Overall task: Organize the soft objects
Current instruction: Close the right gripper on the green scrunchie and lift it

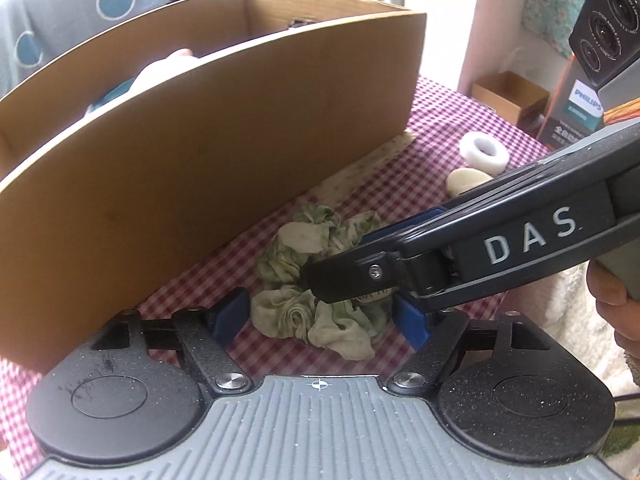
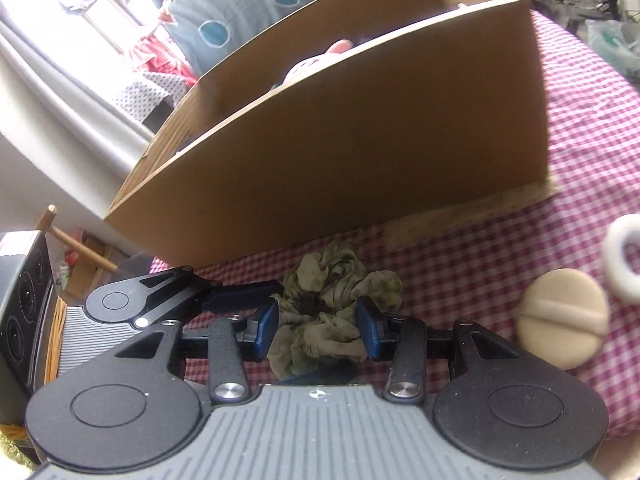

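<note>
Scrunchie: crumpled ring of pale cream fabric blotched green, ruffled all round; lies on the checked cloth just before the cardboard box wall.
Left gripper: jaws wide, blue pads either side of the scrunchie's near edge, no pad pressing that I can see.
Right gripper: jaws narrower, blue pads flanking the scrunchie, close at both sides; contact unclear.
Writing: "DAS" in pale letters on the right gripper's body, at 3 o'clock in the left view; "PHILIPS" on a carton at 2 o'clock.
Cardboard box: tall brown wall from 9 to 1 o'clock, blocking the far side.
Round beige pad: 3 o'clock of the scrunchie, apart.
White ring: beyond the pad.
Tablecloth: red-and-white gingham.
</note>
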Available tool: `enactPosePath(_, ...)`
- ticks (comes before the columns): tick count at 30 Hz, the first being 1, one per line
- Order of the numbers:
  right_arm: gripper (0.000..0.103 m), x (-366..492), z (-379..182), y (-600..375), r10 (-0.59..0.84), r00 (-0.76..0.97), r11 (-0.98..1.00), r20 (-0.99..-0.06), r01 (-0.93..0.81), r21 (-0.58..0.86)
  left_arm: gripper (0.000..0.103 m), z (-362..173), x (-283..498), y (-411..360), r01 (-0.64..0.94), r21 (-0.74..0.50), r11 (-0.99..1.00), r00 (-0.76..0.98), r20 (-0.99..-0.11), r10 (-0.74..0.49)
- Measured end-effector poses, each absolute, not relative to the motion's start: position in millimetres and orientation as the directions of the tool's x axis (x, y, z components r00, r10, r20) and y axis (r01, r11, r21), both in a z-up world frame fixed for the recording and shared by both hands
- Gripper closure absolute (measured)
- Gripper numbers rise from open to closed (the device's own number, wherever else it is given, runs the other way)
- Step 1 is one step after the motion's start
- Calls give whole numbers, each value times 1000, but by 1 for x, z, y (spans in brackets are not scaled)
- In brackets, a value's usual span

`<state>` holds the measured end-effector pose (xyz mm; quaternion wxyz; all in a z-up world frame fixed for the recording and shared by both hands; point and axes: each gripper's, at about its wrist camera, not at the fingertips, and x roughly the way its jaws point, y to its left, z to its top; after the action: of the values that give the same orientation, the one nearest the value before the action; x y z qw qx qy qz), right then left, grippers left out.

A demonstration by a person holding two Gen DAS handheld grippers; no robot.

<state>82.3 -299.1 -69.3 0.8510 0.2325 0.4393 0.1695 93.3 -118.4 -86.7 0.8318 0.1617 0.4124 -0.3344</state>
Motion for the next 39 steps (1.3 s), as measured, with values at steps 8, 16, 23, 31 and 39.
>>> enactPosePath(8, 56, 84, -52, -291, 478, 557, 852, -679, -104, 513, 18, -85, 94, -99, 678, -52, 734, 427, -784, -450)
enactPosePath(16, 56, 86, -45, -298, 403, 585, 876, -704, -26, 481, 18, -85, 98, -90, 686, -85, 722, 407, -778, -478)
enactPosePath(23, 56, 98, -50, -295, 369, 571, 900, -733, -22, 435, 18, -86, 101, -94, 707, -92, 702, 392, -775, -496)
enactPosePath(31, 57, 104, -58, -287, 349, 553, 916, -756, -32, 400, 20, -85, 103, -104, 722, -49, 690, 409, -774, -483)
enactPosePath(39, 57, 110, -57, -282, 341, 549, 925, -764, -51, 376, 20, -85, 105, -117, 728, -36, 684, 414, -773, -481)
